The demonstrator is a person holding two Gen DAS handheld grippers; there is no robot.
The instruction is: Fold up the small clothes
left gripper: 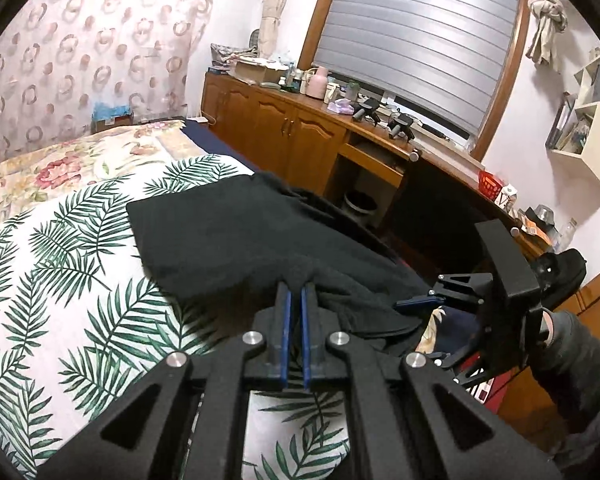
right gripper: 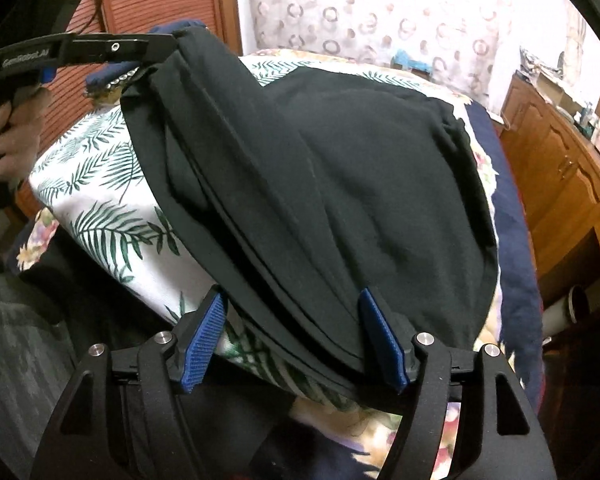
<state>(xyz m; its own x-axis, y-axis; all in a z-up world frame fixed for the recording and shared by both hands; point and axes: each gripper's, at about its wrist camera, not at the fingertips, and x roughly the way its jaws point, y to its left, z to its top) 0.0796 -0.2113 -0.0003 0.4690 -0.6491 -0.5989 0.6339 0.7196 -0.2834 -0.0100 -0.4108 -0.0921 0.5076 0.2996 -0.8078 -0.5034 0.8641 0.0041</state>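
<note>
Your left tool (left gripper: 296,286) is clenched on an edge of the black garment (right gripper: 340,184), lifting it off the leaf-print bed cover (left gripper: 60,248); your right tool (right gripper: 296,304) stands released, straddling its near hem.

Two close wrist views, shared garment (left gripper: 228,240)

The left gripper (left gripper: 296,286) tips vanish under the black garment (left gripper: 220,236), whose far side hangs out of sight.
</note>
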